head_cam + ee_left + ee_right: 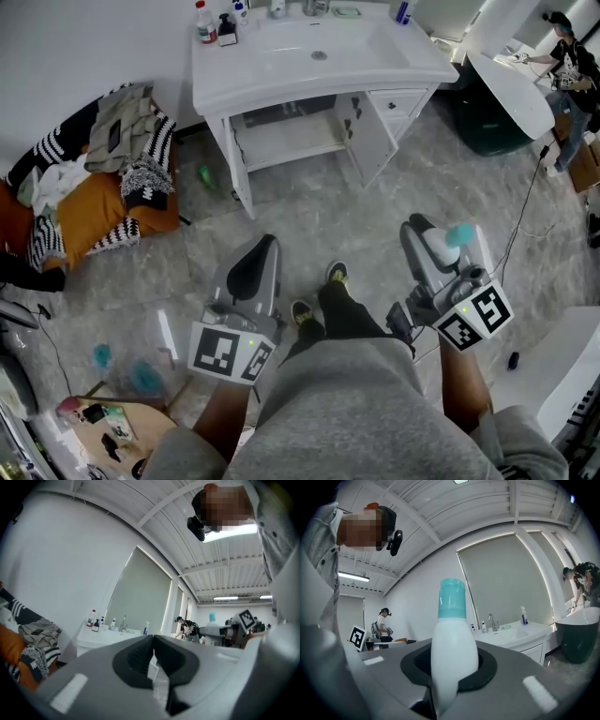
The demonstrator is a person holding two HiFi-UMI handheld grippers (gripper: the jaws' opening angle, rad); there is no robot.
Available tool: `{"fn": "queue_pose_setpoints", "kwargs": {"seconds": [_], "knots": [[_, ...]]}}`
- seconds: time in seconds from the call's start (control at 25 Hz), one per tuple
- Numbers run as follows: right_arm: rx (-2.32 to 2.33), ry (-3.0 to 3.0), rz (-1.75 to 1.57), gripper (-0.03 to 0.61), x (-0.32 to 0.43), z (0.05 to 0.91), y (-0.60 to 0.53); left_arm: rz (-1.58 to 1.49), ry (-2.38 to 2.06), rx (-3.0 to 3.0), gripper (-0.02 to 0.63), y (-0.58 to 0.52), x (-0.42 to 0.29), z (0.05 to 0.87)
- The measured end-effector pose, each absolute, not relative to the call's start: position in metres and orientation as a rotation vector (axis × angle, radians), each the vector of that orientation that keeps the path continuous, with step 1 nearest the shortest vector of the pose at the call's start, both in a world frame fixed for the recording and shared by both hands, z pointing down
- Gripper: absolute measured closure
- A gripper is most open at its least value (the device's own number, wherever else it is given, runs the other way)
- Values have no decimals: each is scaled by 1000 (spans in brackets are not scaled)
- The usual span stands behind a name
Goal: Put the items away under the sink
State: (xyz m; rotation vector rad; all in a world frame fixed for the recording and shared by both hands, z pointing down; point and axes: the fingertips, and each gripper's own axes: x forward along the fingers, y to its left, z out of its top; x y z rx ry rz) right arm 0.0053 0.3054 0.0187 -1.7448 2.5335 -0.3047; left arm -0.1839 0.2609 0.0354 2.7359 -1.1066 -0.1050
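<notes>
The white sink cabinet (217,97) stands ahead with its doors (367,133) swung open and a bare shelf (291,141) inside. My right gripper (429,232) is shut on a white bottle with a teal cap (450,238), which stands upright between the jaws; in the right gripper view the bottle (453,639) fills the middle of the right gripper (452,660). My left gripper (262,244) is shut with nothing in it, and in the left gripper view its dark pads (136,658) meet at the left gripper's tip (153,637). Both are held over the floor, short of the cabinet.
Several bottles (205,22) stand on the sink top (272,70). A green bottle (205,175) lies on the floor left of the cabinet. Clothes and cushions (94,178) are piled at the left. A dark bin (489,122) and a person (568,64) are at the right.
</notes>
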Motion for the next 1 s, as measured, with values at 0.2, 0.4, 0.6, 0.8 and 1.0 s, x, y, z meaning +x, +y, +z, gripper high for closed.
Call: {"fn": "queue_pose_setpoints", "kwargs": {"seconds": [0.2, 0.4, 0.6, 0.8, 1.0], "knots": [[-1750, 2517, -297, 500, 11, 19, 300, -101, -1103, 2742, 601, 255, -178, 36], [-1758, 2501, -311, 500, 26, 23, 290, -92, -1082, 2748, 601, 243, -163, 36], [-1751, 2492, -326, 500, 41, 28, 266, -82, -1105, 2745, 601, 222, -154, 35], [-1728, 2496, -327, 500, 56, 27, 231, -55, -1125, 2735, 601, 190, -140, 35], [-1698, 2506, -338, 500, 79, 30, 197, -21, -1138, 2725, 601, 160, -115, 40]]}}
